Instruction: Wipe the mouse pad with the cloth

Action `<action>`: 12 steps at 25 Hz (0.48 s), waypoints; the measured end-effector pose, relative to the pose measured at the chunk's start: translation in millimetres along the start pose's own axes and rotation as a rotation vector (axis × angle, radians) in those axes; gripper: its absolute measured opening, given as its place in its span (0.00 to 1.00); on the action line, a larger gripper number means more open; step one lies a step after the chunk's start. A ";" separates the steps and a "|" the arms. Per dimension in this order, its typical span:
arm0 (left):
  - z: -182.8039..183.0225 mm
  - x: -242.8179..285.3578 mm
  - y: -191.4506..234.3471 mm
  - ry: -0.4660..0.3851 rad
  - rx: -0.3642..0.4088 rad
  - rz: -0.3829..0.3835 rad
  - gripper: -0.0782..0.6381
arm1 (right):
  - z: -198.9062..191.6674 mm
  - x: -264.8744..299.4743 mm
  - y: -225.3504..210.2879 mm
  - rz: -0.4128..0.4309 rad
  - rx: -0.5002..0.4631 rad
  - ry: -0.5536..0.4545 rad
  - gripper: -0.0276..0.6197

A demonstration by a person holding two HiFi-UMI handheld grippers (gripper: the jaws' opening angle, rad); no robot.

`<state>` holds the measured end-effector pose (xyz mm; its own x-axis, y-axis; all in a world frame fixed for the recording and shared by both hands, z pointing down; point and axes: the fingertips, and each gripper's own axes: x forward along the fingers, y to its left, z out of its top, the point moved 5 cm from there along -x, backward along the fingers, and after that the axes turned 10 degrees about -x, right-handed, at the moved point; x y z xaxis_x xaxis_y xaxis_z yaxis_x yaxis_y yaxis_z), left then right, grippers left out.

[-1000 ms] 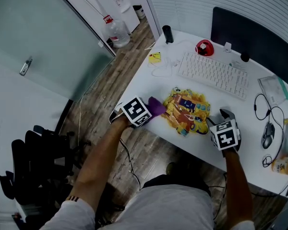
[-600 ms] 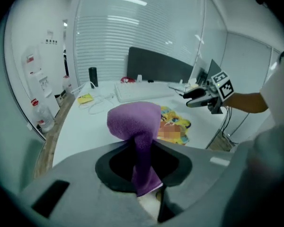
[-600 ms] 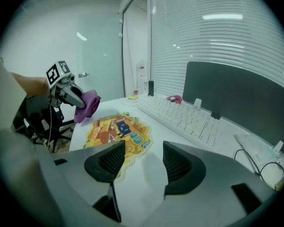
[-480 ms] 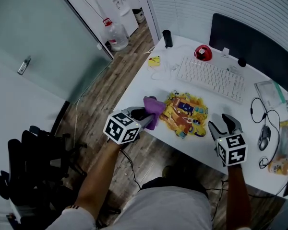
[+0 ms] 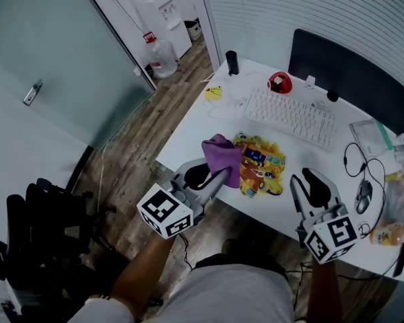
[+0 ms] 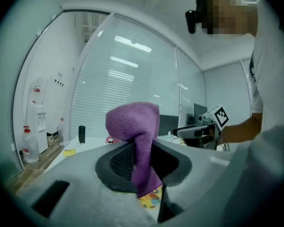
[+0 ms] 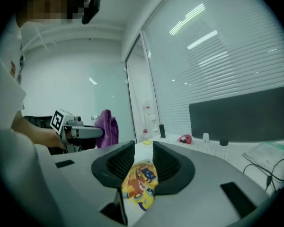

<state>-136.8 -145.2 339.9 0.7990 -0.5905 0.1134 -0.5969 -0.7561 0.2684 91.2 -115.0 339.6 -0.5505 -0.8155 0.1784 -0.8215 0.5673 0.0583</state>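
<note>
Head view, near to far.

1. Left gripper (image 5: pixel 217 175): raised off desk (image 5: pixel 188 134) within the last second; jaws clamped on cloth (image 5: pixel 221 155). Cloth, purple, earlier touching left edge of mouse pad (image 5: pixel 261 169), now hanging clear above it.
2. Right gripper (image 5: pixel 304 179): likewise lifted from beside pad's right edge. Jaws just closing partway, now narrowly apart, nothing between; pad seen through the gap only.
3. Mouse pad: flat on desk near front edge, unmoved, touched by neither gripper.
4. Judged: wiping contact broken, so stroke finished or paused.
5. Writing: none legible. Square markers on both cubes; cartoon print on pad, lettering too small; keyboard (image 5: pixel 291 115) legends unreadable.
</note>
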 end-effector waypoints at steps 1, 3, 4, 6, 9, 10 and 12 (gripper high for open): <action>5.2 0.3 -9.4 -0.034 0.006 -0.014 0.22 | 8.3 -3.2 4.3 0.008 -0.002 -0.037 0.22; 15.4 1.1 -27.1 -0.094 0.023 -0.041 0.22 | 23.2 -9.4 11.9 0.017 -0.015 -0.097 0.19; 20.0 1.4 -35.5 -0.120 0.036 -0.055 0.22 | 30.0 -12.7 15.3 0.020 -0.022 -0.123 0.17; 28.5 1.6 -51.3 -0.169 0.068 -0.083 0.22 | 42.0 -19.2 21.5 0.025 -0.037 -0.172 0.15; 41.2 -0.7 -70.6 -0.247 0.096 -0.121 0.22 | 56.9 -28.7 31.4 0.035 -0.076 -0.229 0.12; 45.5 -2.0 -75.9 -0.272 0.100 -0.133 0.22 | 61.9 -32.2 35.2 0.039 -0.088 -0.247 0.11; 51.5 -4.6 -85.1 -0.299 0.105 -0.153 0.22 | 71.7 -39.6 43.5 0.047 -0.106 -0.288 0.10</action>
<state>-93.5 -92.7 267.3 0.8325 -0.5126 -0.2101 -0.4882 -0.8581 0.1590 66.6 -66.3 264.6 -0.6197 -0.7782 -0.1017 -0.7822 0.6018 0.1611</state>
